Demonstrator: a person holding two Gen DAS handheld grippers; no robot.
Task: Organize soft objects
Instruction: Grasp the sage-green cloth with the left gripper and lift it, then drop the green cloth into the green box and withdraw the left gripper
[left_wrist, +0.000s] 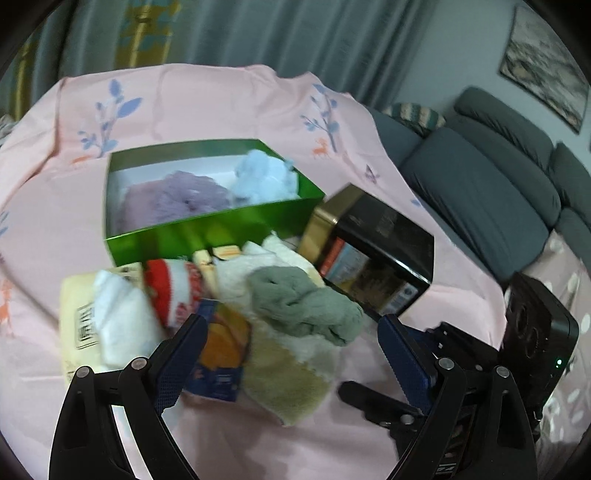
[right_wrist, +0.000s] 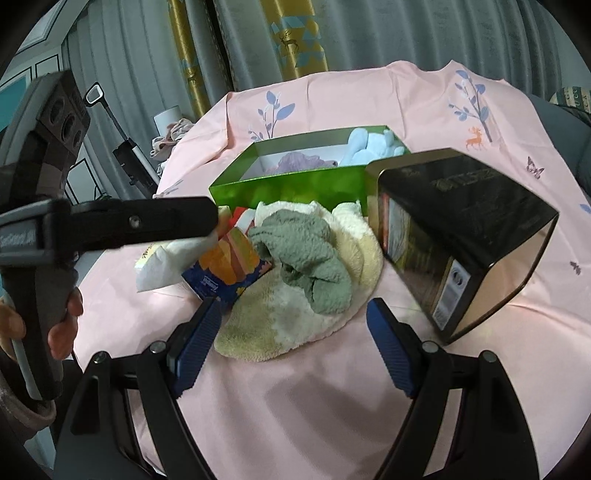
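A green box stands open on the pink cloth and holds a purple fluffy item and a light blue plush. In front of it lies a pile: a grey-green cloth on a cream towel, a red-and-white sock, a white cloth and a blue-orange tissue pack. My left gripper is open just before the pile. My right gripper is open over the towel's near edge.
A black tin lies on its side right of the pile, with packets inside. A cream packet with a barcode lies at the pile's left. A grey sofa stands to the right. The left gripper's body crosses the right wrist view.
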